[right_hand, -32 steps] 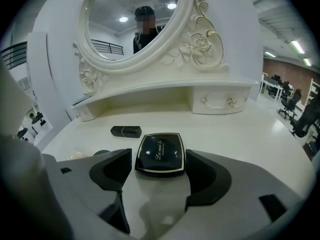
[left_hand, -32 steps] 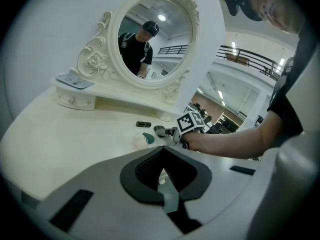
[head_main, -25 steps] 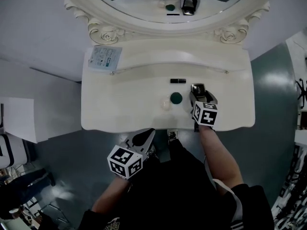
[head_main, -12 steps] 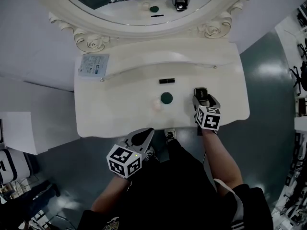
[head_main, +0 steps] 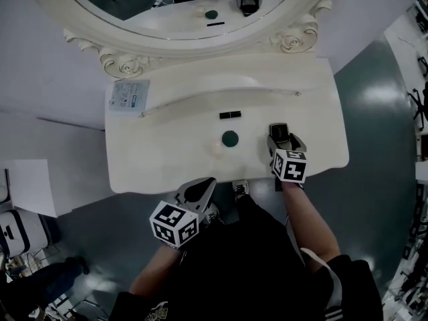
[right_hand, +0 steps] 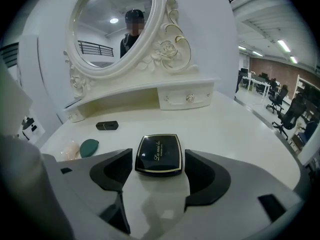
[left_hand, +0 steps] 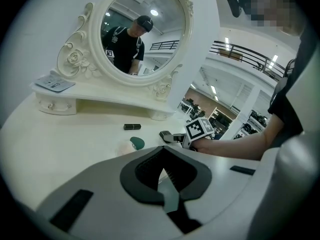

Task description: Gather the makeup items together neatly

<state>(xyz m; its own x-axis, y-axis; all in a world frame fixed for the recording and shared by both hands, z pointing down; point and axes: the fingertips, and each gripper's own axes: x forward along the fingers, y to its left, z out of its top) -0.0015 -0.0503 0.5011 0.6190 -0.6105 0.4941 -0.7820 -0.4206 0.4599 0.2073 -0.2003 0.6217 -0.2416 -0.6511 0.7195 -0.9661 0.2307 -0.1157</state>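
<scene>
A black compact lies flat on the white vanity top, right of centre. My right gripper is open around it, one jaw on each side with a thin gap. In the head view the right gripper points toward the mirror. A black lipstick tube lies at centre back, with a green sponge nearer and a pale pink sponge beside it. My left gripper hangs shut and holding nothing, just off the table's front edge, seen too in the left gripper view.
An oval mirror in a carved frame stands at the back over a raised shelf with a small drawer. A flat white packet rests on the shelf's left end. Grey floor surrounds the table.
The right gripper and the compact between its jaws have shifted right, away from the sponges and the lipstick. The left gripper has stayed where it was.
</scene>
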